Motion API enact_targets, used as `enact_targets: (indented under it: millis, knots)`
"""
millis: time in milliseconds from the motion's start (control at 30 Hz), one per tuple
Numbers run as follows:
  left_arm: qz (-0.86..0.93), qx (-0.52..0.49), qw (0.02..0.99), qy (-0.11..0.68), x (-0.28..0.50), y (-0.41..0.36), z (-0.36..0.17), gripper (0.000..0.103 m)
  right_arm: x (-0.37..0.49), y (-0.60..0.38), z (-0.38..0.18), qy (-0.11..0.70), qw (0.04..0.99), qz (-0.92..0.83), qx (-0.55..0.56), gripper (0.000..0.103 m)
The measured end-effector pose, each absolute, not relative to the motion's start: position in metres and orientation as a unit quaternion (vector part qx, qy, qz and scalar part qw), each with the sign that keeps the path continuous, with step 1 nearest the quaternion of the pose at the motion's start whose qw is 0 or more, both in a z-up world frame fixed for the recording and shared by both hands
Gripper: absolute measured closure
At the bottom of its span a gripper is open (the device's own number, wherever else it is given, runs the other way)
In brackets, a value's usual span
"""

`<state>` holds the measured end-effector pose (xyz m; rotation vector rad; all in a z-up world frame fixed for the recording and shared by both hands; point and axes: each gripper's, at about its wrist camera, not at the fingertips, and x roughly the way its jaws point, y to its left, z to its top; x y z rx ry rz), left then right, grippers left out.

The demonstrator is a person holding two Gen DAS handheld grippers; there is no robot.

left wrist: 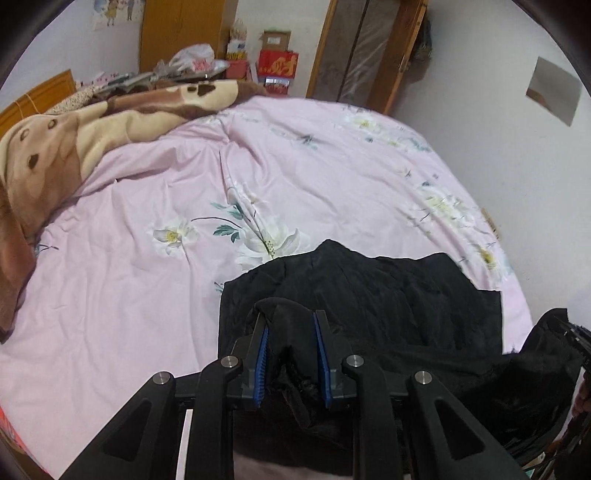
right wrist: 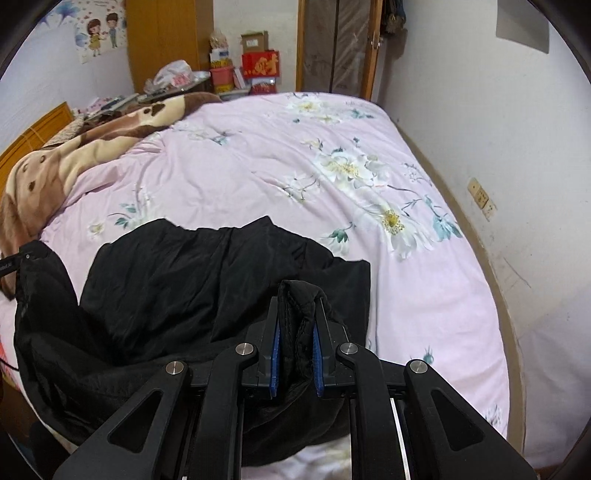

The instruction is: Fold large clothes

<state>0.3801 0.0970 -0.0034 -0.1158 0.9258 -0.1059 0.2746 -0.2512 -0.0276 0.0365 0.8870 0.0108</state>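
Both tongs, left tongs (left wrist: 290,319) and right tongs (right wrist: 297,301), pinch the black garment (left wrist: 388,291); only the right view shows the wall socket (right wrist: 482,197)

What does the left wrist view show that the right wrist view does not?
Left wrist only: the left tool shut on the black garment's bunched edge. Right wrist only: wall sockets, a cartoon couple poster, the right tool shut on cloth. Both: the garment on the pink floral bedsheet, the brown blanket, the red box.
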Motion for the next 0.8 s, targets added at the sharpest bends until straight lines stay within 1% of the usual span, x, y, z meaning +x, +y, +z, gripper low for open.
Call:
enact_targets:
  millis: [133,200,333,467,533,600,667,700,733,767,800]
  knots:
    - [-0.038,-0.071,0.882,0.464,0.416,0.100,-0.018,0.078,0.316,-0.258,-0.037,0.455,0.890,-0.003,0.026,0.089]
    - [-0.031,-0.077,0.875,0.477,0.434,0.102,-0.024,0.075,0.333,-0.261,-0.042,0.467,0.883,-0.004,0.037,0.089]
    - [-0.021,-0.053,0.875,0.480,0.460,0.103,-0.034,0.074,0.367,-0.266,-0.055,0.495,0.868,-0.010,0.042,0.088]
    - [-0.027,-0.046,0.882,0.469,0.471,0.110,-0.034,0.073,0.389,-0.275,-0.066,0.513,0.857,-0.020,0.053,0.081]
    - [-0.031,-0.031,0.889,0.456,0.470,0.114,-0.031,0.064,0.392,-0.280,-0.063,0.507,0.860,-0.026,0.051,0.075]
    - [-0.033,-0.030,0.893,0.449,0.467,0.121,-0.030,0.048,0.393,-0.286,-0.058,0.495,0.867,-0.018,0.054,0.070]
    - [-0.035,-0.052,0.896,0.440,0.462,0.136,-0.030,0.039,0.392,-0.293,-0.053,0.480,0.875,-0.028,0.054,0.060]
    - [-0.031,-0.058,0.897,0.438,0.460,0.142,-0.030,0.039,0.388,-0.298,-0.050,0.465,0.883,-0.038,0.053,0.050]
    - [-0.023,-0.066,0.897,0.436,0.457,0.150,-0.030,0.039,0.388,-0.303,-0.047,0.453,0.889,-0.040,0.056,0.047]
    - [-0.021,-0.072,0.897,0.435,0.455,0.155,-0.031,0.039,0.384,-0.307,-0.046,0.446,0.892,-0.037,0.060,0.047]
    - [-0.026,-0.077,0.898,0.433,0.451,0.160,-0.032,0.036,0.378,-0.312,-0.045,0.437,0.897,-0.028,0.066,0.047]
